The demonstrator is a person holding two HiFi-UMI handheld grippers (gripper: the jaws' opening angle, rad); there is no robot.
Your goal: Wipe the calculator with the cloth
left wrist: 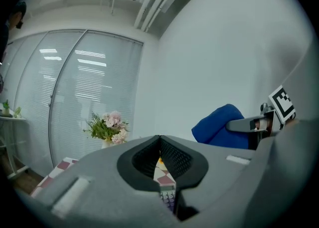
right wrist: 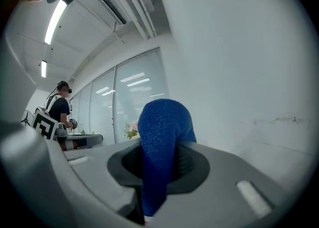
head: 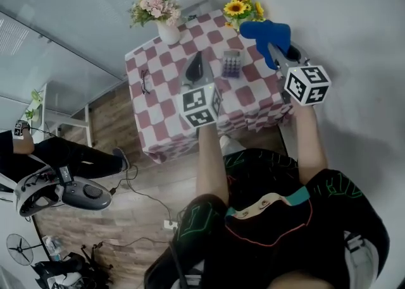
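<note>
A small grey calculator (head: 231,63) lies on the red-and-white checked table (head: 164,73), near its far middle. My right gripper (head: 273,50) is held up over the table's right side, shut on a blue cloth (head: 266,31) that bulges out beyond the jaws. In the right gripper view the cloth (right wrist: 162,137) fills the gap between the jaws of the gripper (right wrist: 158,164). My left gripper (head: 196,69) hovers just left of the calculator, shut with nothing in it. The left gripper view shows the closed jaw tips of that gripper (left wrist: 160,141), a sliver of calculator (left wrist: 168,198) below them, and the cloth (left wrist: 222,127) to the right.
A white vase of pink flowers (head: 158,11) stands at the table's far left corner, sunflowers (head: 243,8) at the far right. Black glasses (head: 145,82) lie near the left edge. Another person (head: 57,155) and gear with cables sit on the wooden floor to the left.
</note>
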